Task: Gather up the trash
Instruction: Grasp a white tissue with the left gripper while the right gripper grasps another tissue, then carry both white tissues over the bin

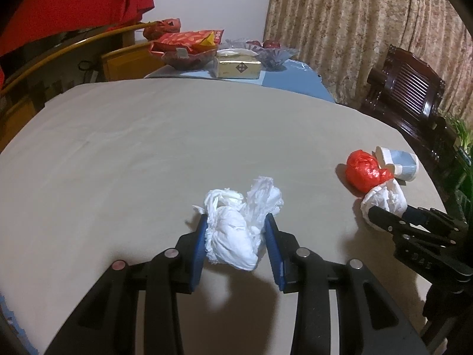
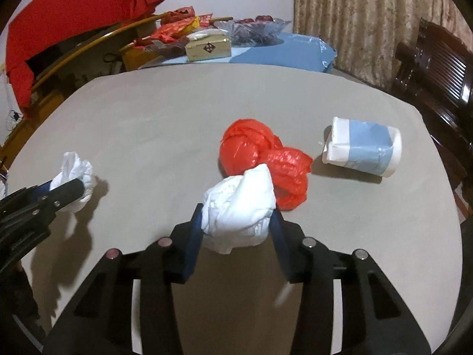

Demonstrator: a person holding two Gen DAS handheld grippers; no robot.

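Observation:
On the beige tablecloth [image 1: 133,153], my left gripper [image 1: 236,219] is shut on a crumpled white tissue wad [image 1: 233,239], its blue pads pressing both sides. My right gripper [image 2: 236,210] is shut on a second white tissue wad [image 2: 239,222], also squeezed between its pads. This wad touches a crumpled red plastic bag [image 2: 251,148] just beyond it. A white paper cup with a blue band [image 2: 363,148] lies on its side right of the bag. The left wrist view shows the right gripper [image 1: 390,207], the red bag [image 1: 363,171] and the cup [image 1: 399,162] at the right. The right wrist view shows the left gripper [image 2: 63,185] at the left.
At the table's far end, on a blue cloth [image 1: 295,80], stand a gold tissue box [image 1: 239,68], red snack bags [image 1: 189,41] and glass bowls [image 1: 275,54]. A dark wooden chair [image 1: 408,88] stands by the right edge, before a patterned curtain [image 1: 354,29].

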